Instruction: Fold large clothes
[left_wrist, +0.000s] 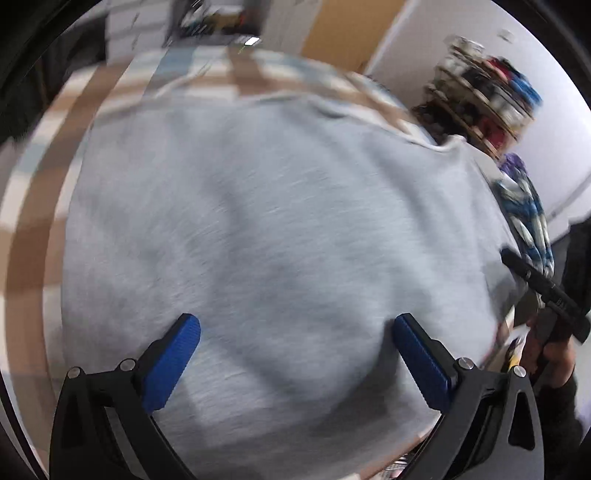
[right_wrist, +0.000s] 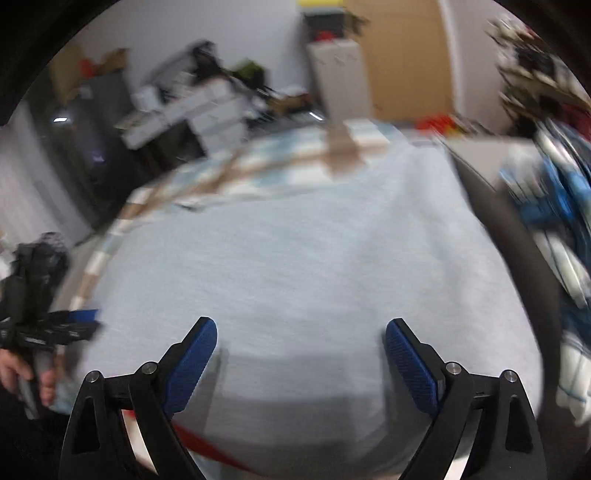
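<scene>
A large light grey garment (left_wrist: 266, 229) lies spread over a checked tablecloth (left_wrist: 40, 206) and fills most of both views; it also shows in the right wrist view (right_wrist: 295, 258). My left gripper (left_wrist: 295, 328) is open and empty, its blue pads just above the cloth's near part. My right gripper (right_wrist: 301, 332) is open and empty over the garment's near edge. The other gripper shows at the right edge of the left wrist view (left_wrist: 543, 291) and at the left edge of the right wrist view (right_wrist: 51, 328). Both views are motion-blurred.
A pile of blue, white and purple clothes (left_wrist: 524, 206) lies to the right of the garment, also in the right wrist view (right_wrist: 561, 206). A cluttered shelf (left_wrist: 487, 96) stands behind it. White drawers and boxes (right_wrist: 192, 110) stand past the table's far edge.
</scene>
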